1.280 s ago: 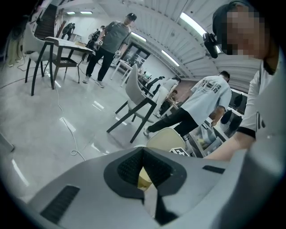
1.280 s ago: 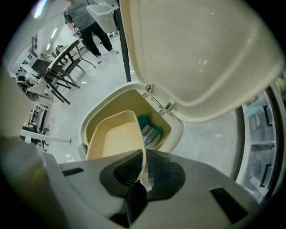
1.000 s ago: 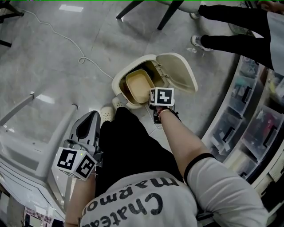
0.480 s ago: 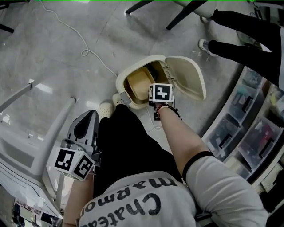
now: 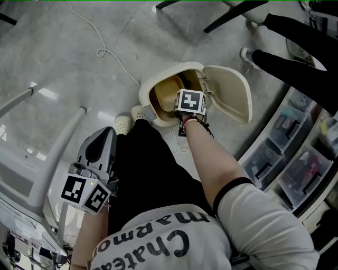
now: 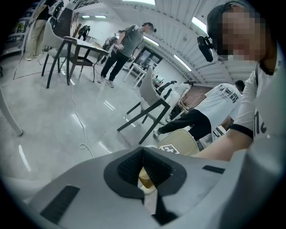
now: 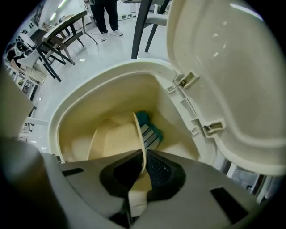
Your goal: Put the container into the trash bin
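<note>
The cream trash bin (image 5: 150, 87) stands on the floor in front of me with its lid (image 5: 228, 94) swung open to the right. A tan, shallow container (image 5: 168, 95) sits tilted inside the bin's mouth. My right gripper (image 7: 142, 172) is shut on the container's thin rim (image 7: 139, 134), and its marker cube (image 5: 190, 101) hangs over the opening. A blue striped item (image 7: 148, 132) lies at the bottom of the bin (image 7: 85, 96). My left gripper (image 5: 100, 147) is held low by my left leg, shut with nothing in it.
A white cable (image 5: 108, 52) loops on the grey floor beyond the bin. Black chair legs (image 5: 232, 16) and a person's dark legs (image 5: 296, 60) are at the top right. Clear storage drawers (image 5: 288, 153) line the right side. A white frame (image 5: 55, 155) stands on the left.
My right gripper has carried the container lower into the bin's mouth. The left gripper has stayed by my leg.
</note>
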Demonstrator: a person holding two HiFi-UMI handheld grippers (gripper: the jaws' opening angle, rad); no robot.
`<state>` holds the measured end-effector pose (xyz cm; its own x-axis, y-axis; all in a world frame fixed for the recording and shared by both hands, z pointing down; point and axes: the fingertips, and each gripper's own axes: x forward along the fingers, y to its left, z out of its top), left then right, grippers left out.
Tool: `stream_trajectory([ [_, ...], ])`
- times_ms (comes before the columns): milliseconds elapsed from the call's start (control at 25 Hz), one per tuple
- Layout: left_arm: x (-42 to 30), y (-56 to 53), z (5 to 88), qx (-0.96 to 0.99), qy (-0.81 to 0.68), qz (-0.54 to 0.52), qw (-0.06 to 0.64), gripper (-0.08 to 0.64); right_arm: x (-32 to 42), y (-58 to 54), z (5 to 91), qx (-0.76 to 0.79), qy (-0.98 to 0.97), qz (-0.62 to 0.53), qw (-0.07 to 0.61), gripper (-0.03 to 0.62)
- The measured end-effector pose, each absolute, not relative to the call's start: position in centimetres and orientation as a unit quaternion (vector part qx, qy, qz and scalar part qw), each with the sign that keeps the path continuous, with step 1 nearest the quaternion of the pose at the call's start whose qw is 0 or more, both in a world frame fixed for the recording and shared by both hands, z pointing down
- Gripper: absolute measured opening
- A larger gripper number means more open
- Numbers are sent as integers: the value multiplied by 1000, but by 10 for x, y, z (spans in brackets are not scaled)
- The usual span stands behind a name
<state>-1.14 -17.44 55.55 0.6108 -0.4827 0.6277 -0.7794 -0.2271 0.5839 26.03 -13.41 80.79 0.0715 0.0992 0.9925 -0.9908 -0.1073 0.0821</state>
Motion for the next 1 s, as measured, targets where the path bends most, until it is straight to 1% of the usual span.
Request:
stream_trajectory([
  [520, -30, -162, 564, 759, -423, 152, 471, 21, 266, -135, 818, 559, -383, 533, 508, 41],
  [1000, -43, -161, 574, 757, -424, 143, 477, 21, 266, -134, 823, 564, -376, 518, 521, 41],
])
